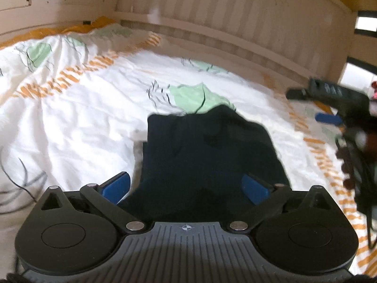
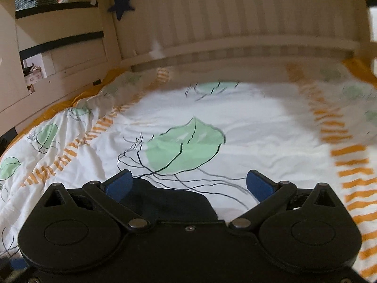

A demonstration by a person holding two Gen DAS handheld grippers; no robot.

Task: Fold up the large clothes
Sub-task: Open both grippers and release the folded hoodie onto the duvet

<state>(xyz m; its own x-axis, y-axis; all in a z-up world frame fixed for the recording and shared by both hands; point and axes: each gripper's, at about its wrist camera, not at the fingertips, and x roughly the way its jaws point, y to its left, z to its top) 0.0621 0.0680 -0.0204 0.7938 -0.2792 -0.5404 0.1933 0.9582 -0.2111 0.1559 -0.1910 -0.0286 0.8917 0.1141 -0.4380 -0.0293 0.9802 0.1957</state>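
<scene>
Cream slatted panelling [image 2: 235, 18] backs a bed [image 1: 70, 108] spread with a white duvet printed with green jellyfish and orange dashed stripes. No brand, label or legible writing shows in either view; a dark blue star [image 2: 121, 6] hangs on the bed frame at upper left. Left gripper [image 1: 186, 186], tilted downward over the bed, has its jaws spread wide; the blue pads [image 1: 117, 186] touch nothing, though the folded dark garment [image 1: 207, 148] lies on the duvet directly below and between them, near the middle of the bed. Right gripper [image 2: 188, 184], seen in the left view as a blurred dark shape over the bed's right side [image 1: 329, 101], also points slightly downward with jaws released and empty; a corner of the garment [image 2: 169, 200] lies just under its left pad.
</scene>
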